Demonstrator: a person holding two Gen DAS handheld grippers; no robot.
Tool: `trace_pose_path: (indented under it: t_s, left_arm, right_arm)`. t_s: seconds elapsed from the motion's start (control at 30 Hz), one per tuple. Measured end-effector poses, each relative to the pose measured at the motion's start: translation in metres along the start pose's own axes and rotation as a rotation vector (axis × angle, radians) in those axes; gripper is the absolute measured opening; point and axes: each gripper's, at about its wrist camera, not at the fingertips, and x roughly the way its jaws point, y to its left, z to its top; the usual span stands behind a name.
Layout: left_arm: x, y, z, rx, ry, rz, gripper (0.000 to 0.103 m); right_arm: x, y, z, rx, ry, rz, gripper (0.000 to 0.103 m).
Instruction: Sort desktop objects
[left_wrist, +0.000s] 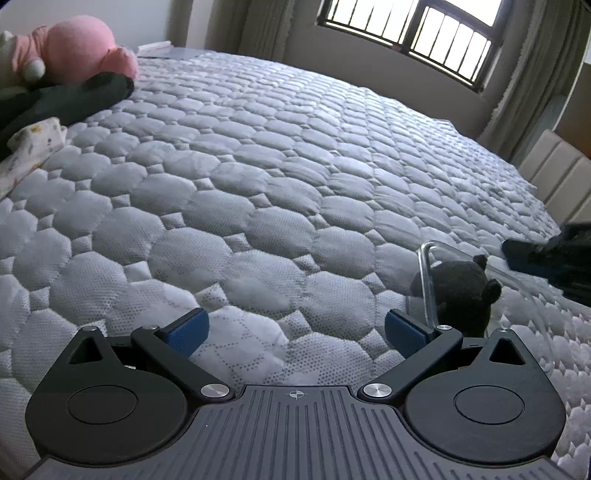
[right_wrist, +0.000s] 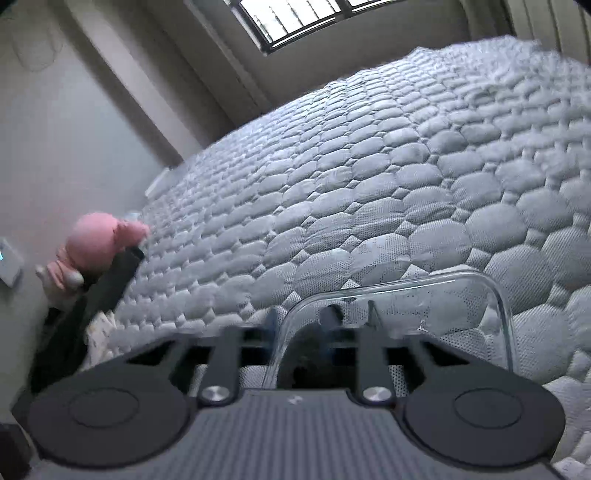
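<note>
Quilted bed (left_wrist: 258, 177) fills both views — a dark plush toy (left_wrist: 461, 295) sits inside a clear box (left_wrist: 428, 280) at lower right. Left tool (left_wrist: 295, 332) spread wide, holding nothing; right tool (right_wrist: 321, 325) is blurred just above the toy — grip unclear, though nearer

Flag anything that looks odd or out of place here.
A dark plush bear sits inside a clear container on the quilted mattress, odd for desktop sorting. The right wrist view is motion-blurred.
</note>
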Motion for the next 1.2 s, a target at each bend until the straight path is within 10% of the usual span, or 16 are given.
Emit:
trace_pose_path:
  t_s: [0.13,0.37,0.67,0.97,1.2]
  left_arm:
    - [-0.003,-0.004,-0.001,0.026,-0.006,0.001,0.103]
    - [-0.003,0.005,0.0,-0.016,0.005,-0.038,0.103]
    - [-0.009,-0.002,-0.003,0.001,0.033,-0.245,0.103]
    - [-0.008,-0.016,-0.006,0.06,0.033,-0.205,0.103]
    - [-0.007,-0.014,-0.007,0.047,0.033,-0.198,0.103]
  right_arm:
    - [0.035,0.021,-0.018,-0.082,0.142,-0.115,0.0]
    - [0.042,-0.01,-0.013,0.095,0.196,-0.036,0.0]
    - [0.032,0.011,-0.025,-0.052,0.153,-0.142,0.0]
    - [0.026,0.006,-0.026,-0.068,0.155,-0.151,0.0]
    - [0.027,-0.016,-0.029,-0.076,0.079,-0.337,0.007]
